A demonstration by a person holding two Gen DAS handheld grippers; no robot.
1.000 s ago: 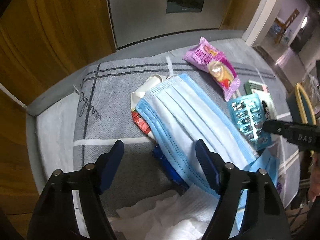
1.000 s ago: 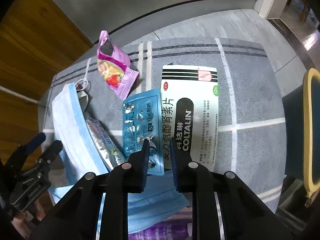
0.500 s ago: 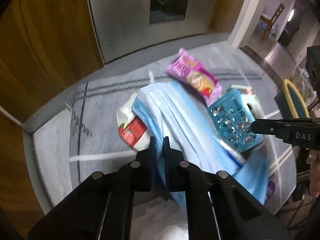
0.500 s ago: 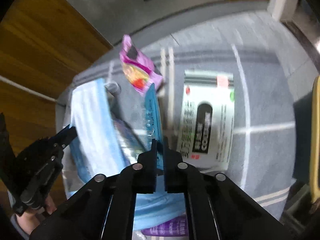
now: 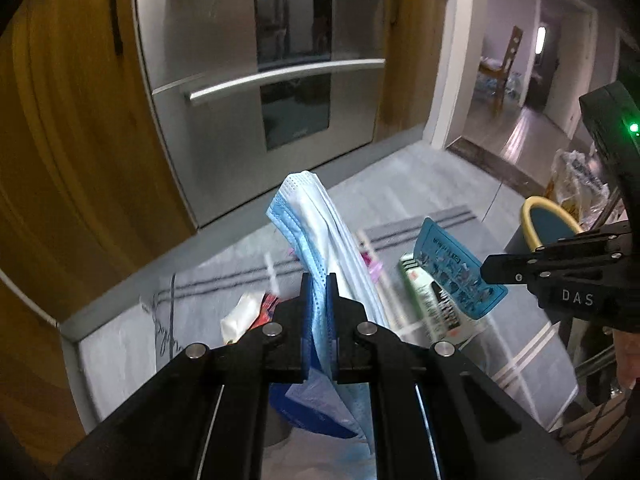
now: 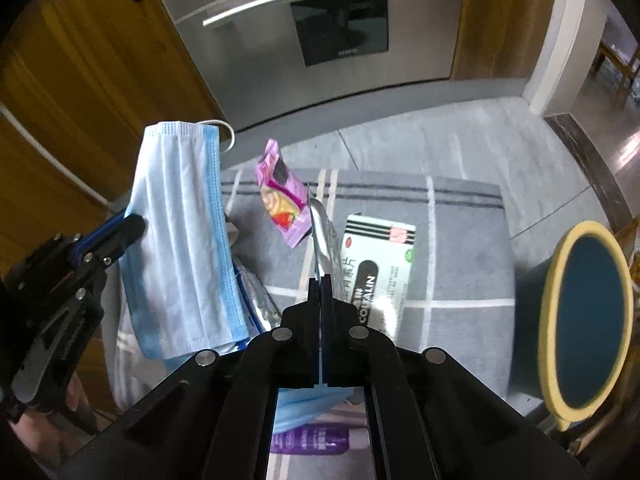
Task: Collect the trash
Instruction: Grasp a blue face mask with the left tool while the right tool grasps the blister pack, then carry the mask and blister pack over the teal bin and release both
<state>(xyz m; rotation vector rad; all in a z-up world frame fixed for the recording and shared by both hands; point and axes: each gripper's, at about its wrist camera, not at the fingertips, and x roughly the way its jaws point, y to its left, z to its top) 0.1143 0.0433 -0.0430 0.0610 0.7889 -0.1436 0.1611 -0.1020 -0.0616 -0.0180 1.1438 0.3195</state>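
My left gripper (image 5: pixel 319 286) is shut on a blue face mask (image 5: pixel 320 216) and holds it up off the grey mat (image 5: pixel 200 276). The mask also shows in the right wrist view (image 6: pixel 180 232), hanging from the left gripper (image 6: pixel 132 224). My right gripper (image 6: pixel 320 280) is shut on a teal pill blister pack (image 6: pixel 320 224), seen edge-on, lifted above the mat. The blister pack (image 5: pixel 452 268) also shows in the left wrist view, held by the right gripper (image 5: pixel 486 270). A teal bin with a yellow rim (image 6: pixel 588 316) stands at the right.
On the mat (image 6: pixel 460 248) lie a white medicine box (image 6: pixel 376 268), a pink snack wrapper (image 6: pixel 280 200), a silver sachet (image 6: pixel 260 300), a purple packet (image 6: pixel 308 440) and white-red wrappers (image 5: pixel 248 312). An oven front (image 5: pixel 272 72) and wooden cabinets (image 5: pixel 72 140) stand behind.
Both grippers closed on their items, then lifted: the left raised the face mask off the mat, the right raised the blister pack off the medicine box.
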